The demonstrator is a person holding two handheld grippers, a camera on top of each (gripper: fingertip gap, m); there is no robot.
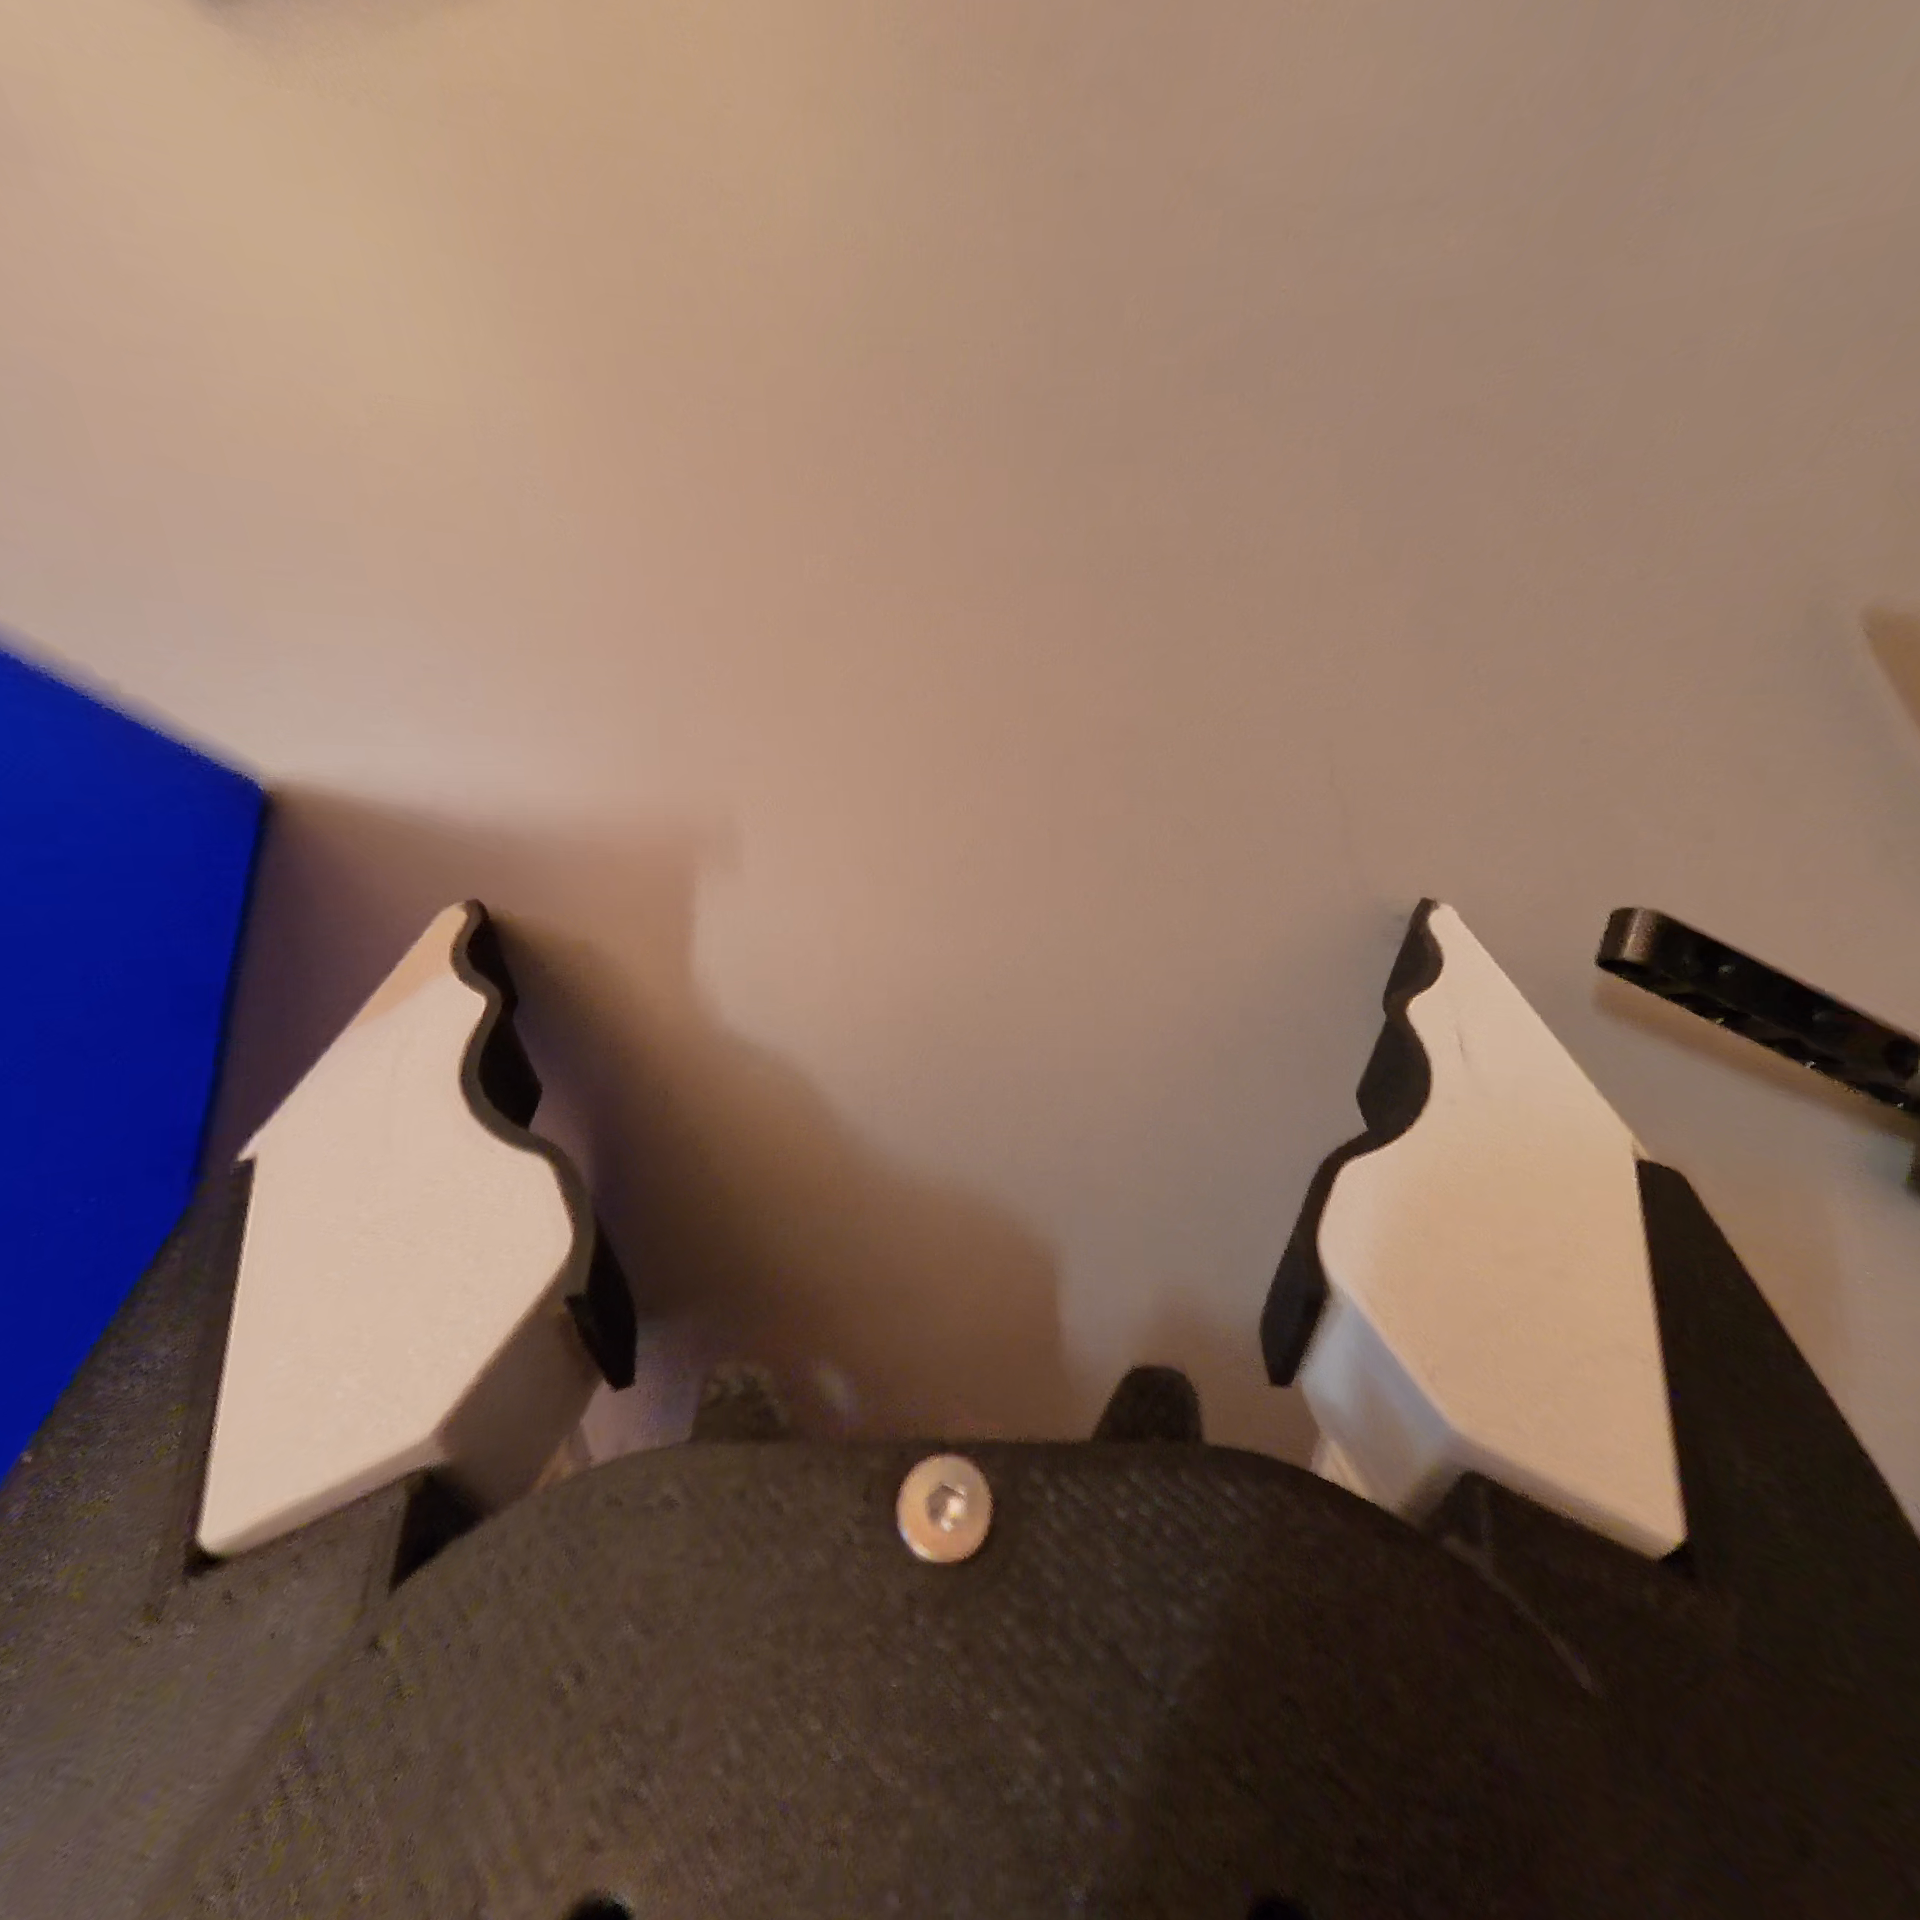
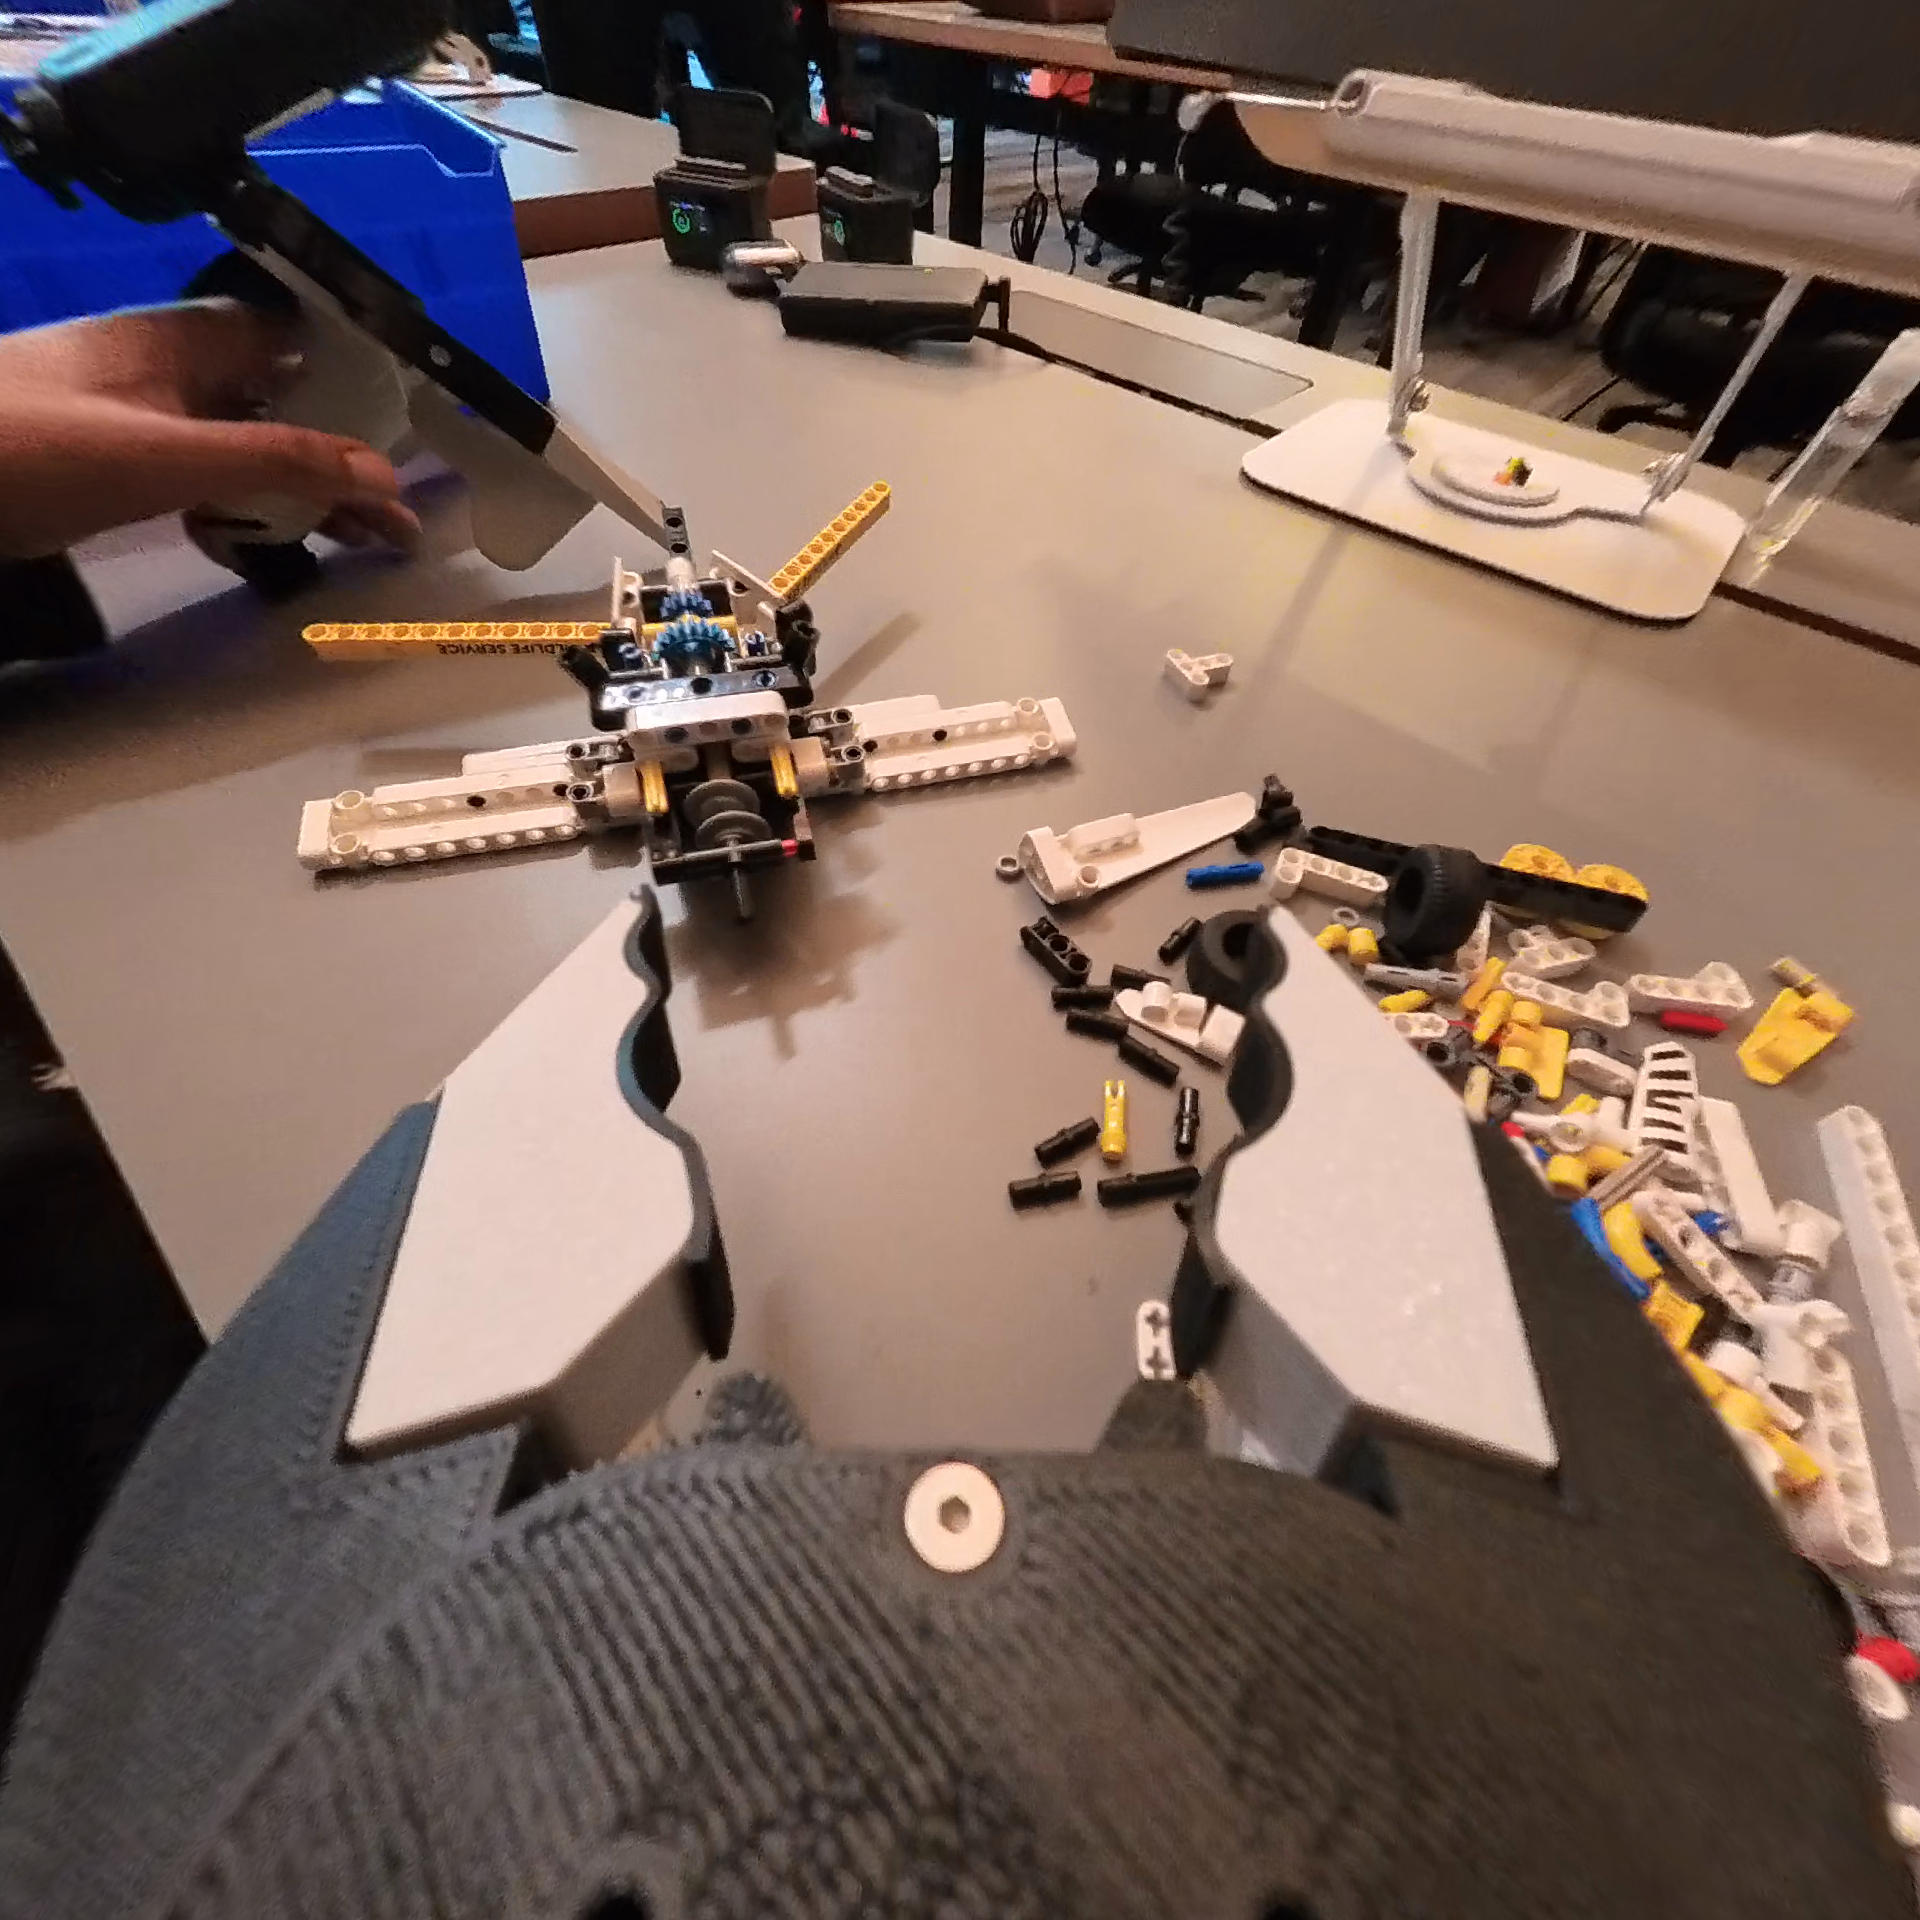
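grey tabletop [image 2: 1039,416] fills most of the right wrist view, with dark desks and chairs behind it, a blue bin [image 2: 416,197] at the far left and a white lamp stand [image 2: 1496,520] at the far right. near the middle of the table sits a half-built brick model [image 2: 707,717]: a black core with blue gears on top, grey gears and a dark axle at the near end, two long white beams running out left and right like wings, and two yellow beams angled off the back. to its right lies a loose pile of small bricks [image 2: 1558,1039] in white, yellow, black and blue, with black pins, a black tyre [image 2: 1434,894] and a white wing-shaped piece [image 2: 1132,842] among them. the right gripper [image 2: 956,914] hangs above the table just short of the model's near end, its two fingers spread wide with only bare table between them; its right finger [image 2: 1340,1143] covers part of the pile. the left gripper [image 2: 665,530] reaches in from the upper left, held by a hand [image 2: 197,416], its tip at the back of the model beside a small dark beam; whether it touches there is unclear. in its own view the left gripper [image 1: 945,914] is spread wide over pale, blurred surface with nothing between its fingers, the blue bin [image 1: 114,935] at its left and a black beam [image 1: 1766,1008] at its right.
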